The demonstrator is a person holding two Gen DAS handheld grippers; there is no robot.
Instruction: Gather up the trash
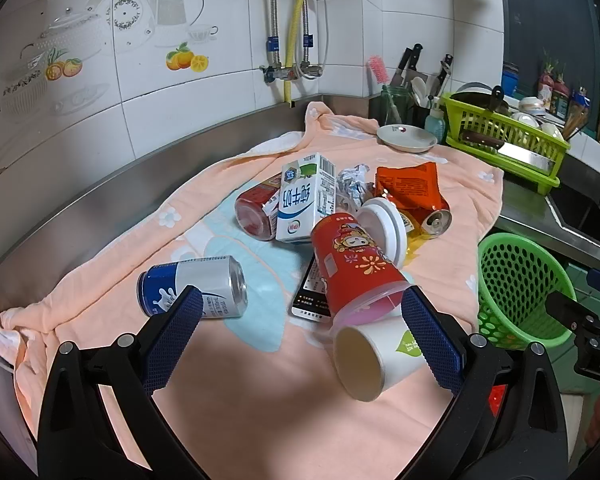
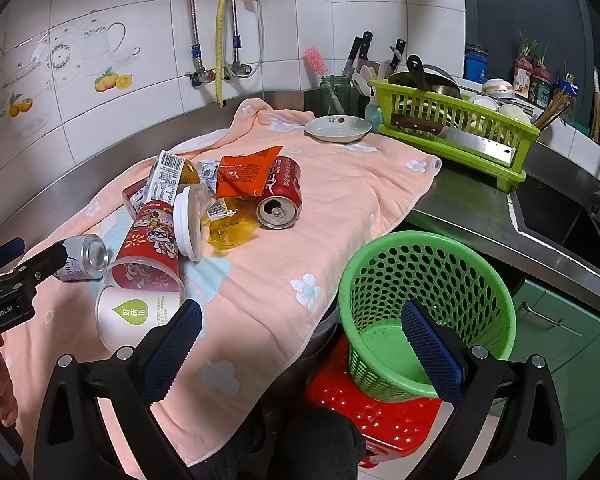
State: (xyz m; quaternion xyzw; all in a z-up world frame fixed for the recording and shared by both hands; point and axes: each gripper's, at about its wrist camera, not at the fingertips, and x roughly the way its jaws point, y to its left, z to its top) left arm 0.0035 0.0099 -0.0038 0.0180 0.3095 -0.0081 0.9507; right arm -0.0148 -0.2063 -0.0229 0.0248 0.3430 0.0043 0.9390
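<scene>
Trash lies piled on a peach towel (image 1: 240, 392) (image 2: 340, 200): a blue-and-white can (image 1: 194, 290) (image 2: 86, 258), a white milk carton (image 1: 306, 198), a red can (image 1: 256, 210), a red cup (image 1: 356, 264) (image 2: 150, 246) with a white lid (image 1: 382, 226) (image 2: 188, 222), a white paper cup (image 1: 374, 358) (image 2: 134, 314), an orange wrapper (image 1: 410, 186) (image 2: 244, 174) and an opened red can (image 2: 280, 192). My left gripper (image 1: 300, 336) is open, its fingers on either side of the paper cup and the blue can. My right gripper (image 2: 300, 344) hangs open, empty, over the towel's edge beside a green basket (image 2: 426, 304) (image 1: 518, 288).
The green basket stands on a red stool (image 2: 376, 416) below the counter edge. A small plate (image 1: 406, 138) (image 2: 338, 128), a lime dish rack (image 1: 508, 140) (image 2: 456, 128) with a cleaver, knives and a sink (image 2: 572, 216) lie at the back right. Tiled wall with pipes behind.
</scene>
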